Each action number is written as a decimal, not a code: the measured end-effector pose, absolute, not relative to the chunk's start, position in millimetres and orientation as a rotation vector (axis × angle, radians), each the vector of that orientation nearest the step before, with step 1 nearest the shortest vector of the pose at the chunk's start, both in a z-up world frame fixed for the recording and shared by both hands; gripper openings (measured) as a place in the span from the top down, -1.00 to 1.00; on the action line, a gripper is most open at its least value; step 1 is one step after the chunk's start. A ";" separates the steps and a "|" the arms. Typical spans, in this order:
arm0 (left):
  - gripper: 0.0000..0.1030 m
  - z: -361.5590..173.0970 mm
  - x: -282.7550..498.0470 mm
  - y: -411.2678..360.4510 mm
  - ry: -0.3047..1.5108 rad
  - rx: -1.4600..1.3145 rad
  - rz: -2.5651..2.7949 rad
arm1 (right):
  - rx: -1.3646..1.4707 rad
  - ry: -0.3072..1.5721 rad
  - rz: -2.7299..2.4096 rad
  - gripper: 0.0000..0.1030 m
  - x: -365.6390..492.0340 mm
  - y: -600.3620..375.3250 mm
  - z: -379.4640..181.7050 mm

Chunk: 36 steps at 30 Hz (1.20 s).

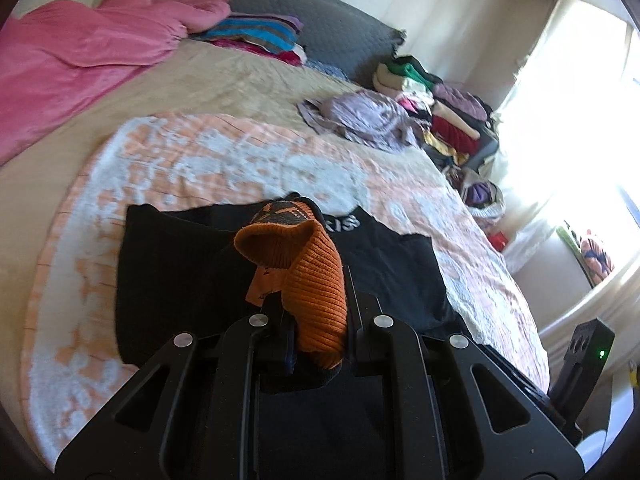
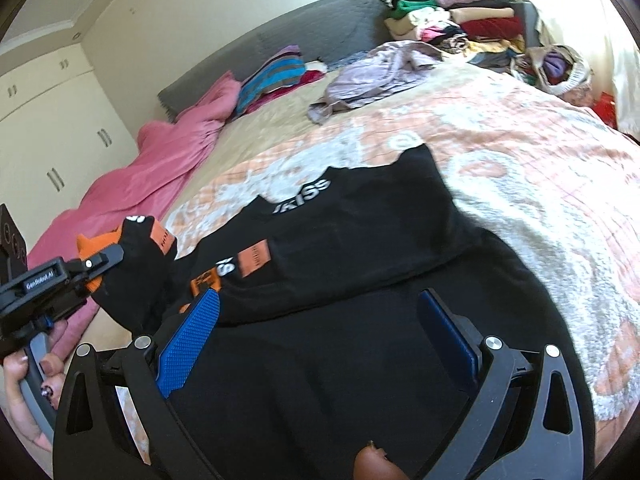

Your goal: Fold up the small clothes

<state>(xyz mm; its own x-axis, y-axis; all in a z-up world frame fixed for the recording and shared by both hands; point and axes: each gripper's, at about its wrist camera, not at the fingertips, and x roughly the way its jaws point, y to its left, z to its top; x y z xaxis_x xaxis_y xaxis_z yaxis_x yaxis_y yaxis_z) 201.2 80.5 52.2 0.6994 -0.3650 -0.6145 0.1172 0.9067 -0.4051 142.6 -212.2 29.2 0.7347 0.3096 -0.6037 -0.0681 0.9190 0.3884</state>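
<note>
A black garment [image 1: 172,272] with white lettering and orange patches lies spread on the peach-and-white bedspread [image 1: 224,152]. My left gripper [image 1: 316,320] is shut on its orange ribbed cuff [image 1: 316,276], and the sleeve is lifted off the bed. In the right wrist view the left gripper [image 2: 92,264] sits at the far left with the black sleeve [image 2: 136,272] hanging from it. My right gripper [image 2: 318,300] is open, its blue pads [image 2: 192,340] set wide apart just above the black garment [image 2: 360,232]. Nothing is pinched between them.
A pink blanket [image 1: 72,52] covers the far left of the bed. A crumpled lilac garment [image 1: 360,116] lies beyond the bedspread. Stacked clothes [image 1: 444,112] pile up at the bed's far right corner, with striped folded items [image 1: 256,36] by the grey headboard [image 1: 320,20]. A hand [image 2: 24,384] holds the left gripper's handle.
</note>
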 end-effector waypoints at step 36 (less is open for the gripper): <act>-0.54 23.0 219.4 100.5 0.821 -0.361 -0.227 | 0.162 0.870 0.324 -0.57 202.6 -152.8 -10.7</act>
